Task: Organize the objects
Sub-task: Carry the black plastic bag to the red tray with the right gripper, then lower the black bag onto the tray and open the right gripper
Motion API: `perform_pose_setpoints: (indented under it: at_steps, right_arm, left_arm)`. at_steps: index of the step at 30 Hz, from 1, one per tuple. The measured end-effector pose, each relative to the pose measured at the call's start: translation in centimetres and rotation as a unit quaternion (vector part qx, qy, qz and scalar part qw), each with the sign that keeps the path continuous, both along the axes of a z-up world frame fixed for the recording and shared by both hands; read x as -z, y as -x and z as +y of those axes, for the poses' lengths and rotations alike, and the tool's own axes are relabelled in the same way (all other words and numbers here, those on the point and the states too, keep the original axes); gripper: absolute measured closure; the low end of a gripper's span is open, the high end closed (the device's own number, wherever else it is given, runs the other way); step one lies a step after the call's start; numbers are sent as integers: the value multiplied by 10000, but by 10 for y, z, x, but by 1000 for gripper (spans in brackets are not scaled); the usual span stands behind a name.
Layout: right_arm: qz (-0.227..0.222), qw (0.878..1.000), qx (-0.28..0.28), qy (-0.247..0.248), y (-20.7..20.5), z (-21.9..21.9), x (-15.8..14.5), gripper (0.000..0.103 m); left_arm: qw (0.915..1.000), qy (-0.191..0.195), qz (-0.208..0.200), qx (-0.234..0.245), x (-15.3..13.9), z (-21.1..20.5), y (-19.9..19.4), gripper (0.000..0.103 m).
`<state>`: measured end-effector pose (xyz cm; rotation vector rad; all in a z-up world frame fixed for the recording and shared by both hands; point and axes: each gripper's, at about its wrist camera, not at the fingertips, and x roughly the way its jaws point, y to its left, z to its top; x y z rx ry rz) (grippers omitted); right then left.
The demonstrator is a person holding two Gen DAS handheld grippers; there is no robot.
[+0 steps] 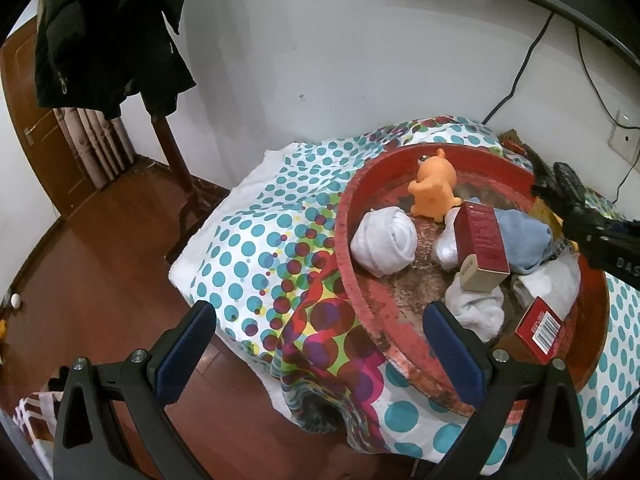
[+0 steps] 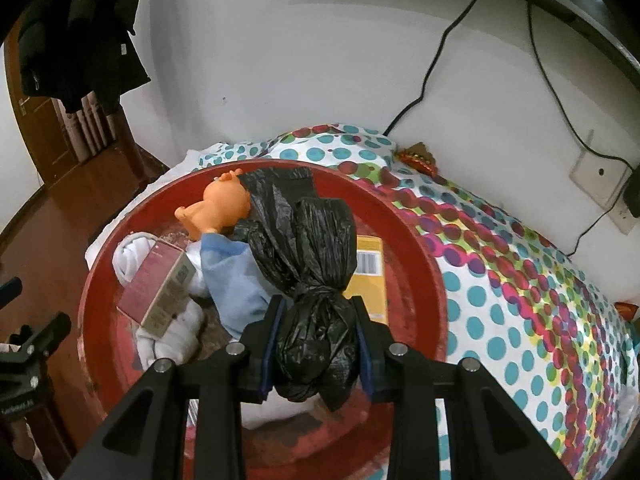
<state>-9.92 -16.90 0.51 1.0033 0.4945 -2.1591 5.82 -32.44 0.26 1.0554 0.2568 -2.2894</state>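
Right gripper (image 2: pixel 318 344), lower centre, clamped on a knotted black plastic bag (image 2: pixel 316 280) above the red basin (image 2: pixel 416 240); left gripper (image 1: pixel 320 344), jaws apart, waits empty.

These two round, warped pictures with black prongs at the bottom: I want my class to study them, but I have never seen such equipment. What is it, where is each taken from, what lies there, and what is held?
A person holds a two-finger gripper in each hand; a wide-angle camera on each looks along its fingers.

The left view shows the left gripper open and empty over the rim of a red basin on a dotted cloth. In the basin lie an orange toy, rolled white socks, a blue cloth and a dark red box.

The right view shows the right gripper shut on a knotted black plastic bag above the basin.
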Motion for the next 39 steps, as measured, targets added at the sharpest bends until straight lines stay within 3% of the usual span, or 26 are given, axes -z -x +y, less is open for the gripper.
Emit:
perform_pose_setpoints:
  at_steps: [10, 24, 32, 39]
  right_arm:
    - [-102, 9999, 28, -137, -1, -24, 15, 70]
    - [-203, 9994, 253, -75, 1, -22, 17, 65]
    - [-169, 9994, 286, -111, -3, -20, 14, 47]
    - [-48, 9993, 355, -53, -15, -11, 4, 38]
  left_arm:
    - [9999, -124, -7, -33, 1, -4, 1, 0]
    - [9999, -163, -27, -16, 4, -2, 3, 0]
    - [9998, -200, -38, 45, 4, 1, 4, 0]
    - [9997, -187, -107, 86, 6, 4, 6, 0]
